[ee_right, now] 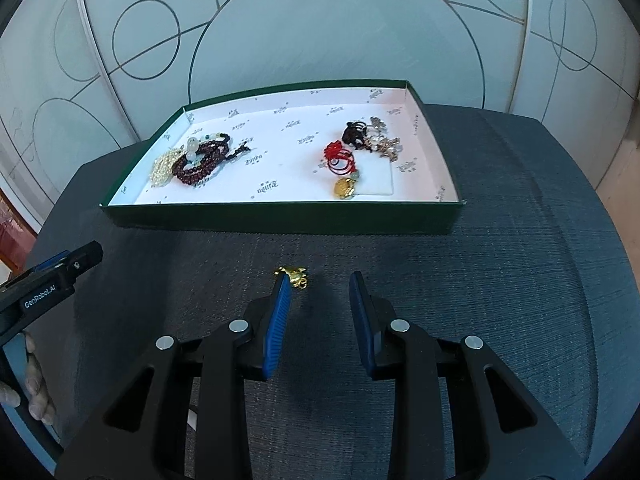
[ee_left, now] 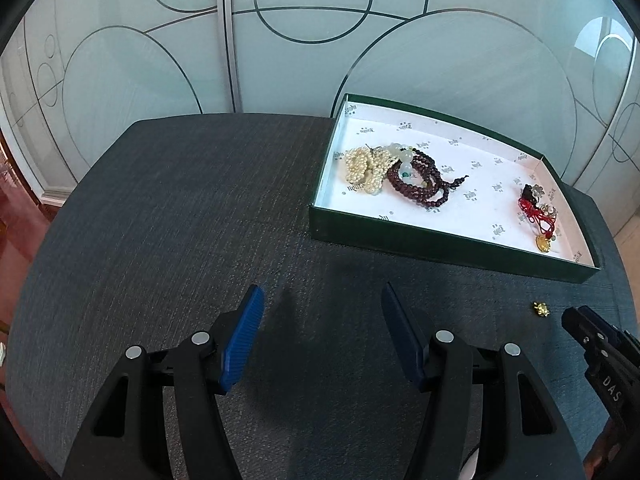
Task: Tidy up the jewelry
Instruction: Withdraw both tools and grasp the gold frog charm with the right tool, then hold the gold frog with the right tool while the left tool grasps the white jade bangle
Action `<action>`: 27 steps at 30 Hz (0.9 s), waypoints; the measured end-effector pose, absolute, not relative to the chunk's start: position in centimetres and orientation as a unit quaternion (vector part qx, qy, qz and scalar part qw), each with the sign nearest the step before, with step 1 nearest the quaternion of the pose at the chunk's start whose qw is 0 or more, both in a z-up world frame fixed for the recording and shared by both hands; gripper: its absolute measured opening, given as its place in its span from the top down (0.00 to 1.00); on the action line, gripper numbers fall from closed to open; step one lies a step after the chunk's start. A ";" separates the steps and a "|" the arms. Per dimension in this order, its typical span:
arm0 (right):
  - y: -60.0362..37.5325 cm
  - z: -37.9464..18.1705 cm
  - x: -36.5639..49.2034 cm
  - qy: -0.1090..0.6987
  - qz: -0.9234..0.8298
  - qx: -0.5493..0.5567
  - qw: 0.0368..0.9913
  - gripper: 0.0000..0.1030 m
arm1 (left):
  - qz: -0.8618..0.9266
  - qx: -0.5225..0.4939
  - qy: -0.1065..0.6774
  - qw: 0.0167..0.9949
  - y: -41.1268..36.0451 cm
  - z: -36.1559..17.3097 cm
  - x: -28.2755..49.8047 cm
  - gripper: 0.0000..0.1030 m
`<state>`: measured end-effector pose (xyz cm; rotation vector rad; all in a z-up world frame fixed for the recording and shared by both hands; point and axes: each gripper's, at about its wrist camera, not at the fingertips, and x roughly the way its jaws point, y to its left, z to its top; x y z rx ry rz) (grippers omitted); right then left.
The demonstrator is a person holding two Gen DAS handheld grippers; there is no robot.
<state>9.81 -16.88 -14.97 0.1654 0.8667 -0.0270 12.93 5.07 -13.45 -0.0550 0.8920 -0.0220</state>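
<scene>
A small gold charm point(ee_right: 295, 275) lies on the dark table just ahead of my right gripper's left fingertip; it also shows in the left wrist view point(ee_left: 541, 309). My right gripper point(ee_right: 320, 280) is open and empty, low over the table. My left gripper point(ee_left: 322, 294) is open and empty over bare table. A green tray point(ee_right: 280, 222) with a white lining holds a pearl strand point(ee_left: 364, 166), dark red bead bracelets point(ee_left: 420, 182), a red cord with a gold pendant point(ee_right: 344, 178) and small sparkly pieces point(ee_right: 380, 140).
The round dark table point(ee_left: 180, 220) ends at a curved edge on all sides. Frosted glass panels point(ee_left: 280, 60) stand behind it. The tray point(ee_left: 440, 246) sits at the back right in the left wrist view.
</scene>
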 end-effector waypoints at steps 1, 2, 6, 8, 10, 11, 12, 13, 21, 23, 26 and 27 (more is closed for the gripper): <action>-16.8 -15.1 9.9 0.421 -0.013 0.080 0.903 0.70 | -0.010 -0.026 0.431 0.902 5.1 -13.5 12.9 0.41; -16.7 -15.2 10.0 0.423 -0.012 0.081 0.903 0.70 | -0.010 -0.026 0.431 0.902 5.2 -13.5 12.9 0.41; -16.2 -15.6 10.6 0.427 -0.013 0.080 0.900 0.71 | -0.009 -0.027 0.433 0.901 5.3 -13.7 13.0 0.41; -16.0 -15.7 10.8 0.429 -0.013 0.081 0.900 0.70 | -0.008 -0.027 0.433 0.901 5.4 -13.7 13.1 0.41; -15.8 -15.9 10.9 0.430 -0.014 0.080 0.899 0.70 | -0.007 -0.028 0.434 0.901 5.5 -13.8 13.2 0.41; -15.7 -16.0 11.0 0.431 -0.015 0.079 0.899 0.70 | -0.007 -0.028 0.433 0.901 5.6 -13.8 13.2 0.41; -15.7 -16.1 11.1 0.431 -0.015 0.079 0.899 0.71 | -0.006 -0.028 0.433 0.901 5.6 -13.8 13.2 0.41; -15.6 -16.1 11.2 0.432 -0.016 0.079 0.898 0.71 | -0.006 -0.029 0.434 0.901 5.7 -13.8 13.2 0.41; -15.1 -16.7 11.7 0.433 -0.021 0.073 0.898 0.70 | -0.003 -0.031 0.434 0.900 6.1 -13.9 13.3 0.41; -15.0 -16.7 11.8 0.432 -0.023 0.072 0.899 0.70 | -0.003 -0.031 0.435 0.900 6.1 -13.8 13.3 0.41; -14.7 -16.8 11.9 0.431 -0.030 0.058 0.900 0.72 | -0.005 -0.032 0.435 0.900 6.1 -13.9 13.3 0.41; -14.6 -16.9 11.9 0.430 -0.031 0.050 0.901 0.73 | -0.005 -0.032 0.435 0.900 6.1 -13.9 13.3 0.41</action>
